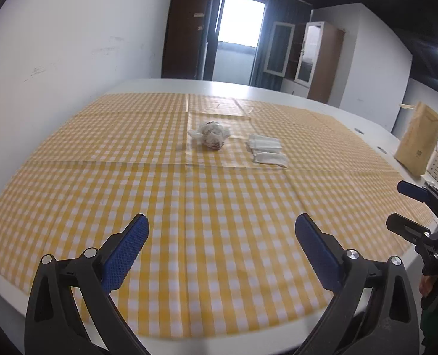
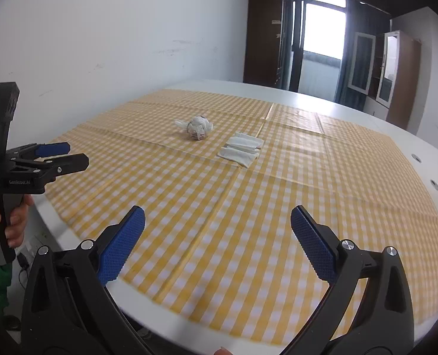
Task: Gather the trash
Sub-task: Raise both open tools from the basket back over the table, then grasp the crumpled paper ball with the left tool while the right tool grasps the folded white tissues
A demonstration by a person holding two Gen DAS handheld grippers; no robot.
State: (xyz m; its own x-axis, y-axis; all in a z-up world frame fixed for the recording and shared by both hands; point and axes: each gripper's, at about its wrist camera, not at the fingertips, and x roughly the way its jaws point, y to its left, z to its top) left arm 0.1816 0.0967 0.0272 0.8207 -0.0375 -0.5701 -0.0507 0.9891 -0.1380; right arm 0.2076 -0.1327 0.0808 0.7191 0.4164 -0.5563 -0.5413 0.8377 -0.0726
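Fingers [image 1: 134,238] of both my grippers stood wide apart and empty, hovering at the worktop's [image 1: 159,84] near edge. Collection hadn't started, I judged: crumpled trash [image 1: 210,134] lay mid-cloth, far off, calling for a long reach.

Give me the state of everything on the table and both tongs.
Left tongs: open, empty.
Right tongs: open, empty.
Crumpled paper wad: balled up, lying on the cloth, untouched.
Folded white tissues: stacked flat beside the wad.
Checked tablecloth: spread flat, creased.
Brown paper bag: upright at the table edge.
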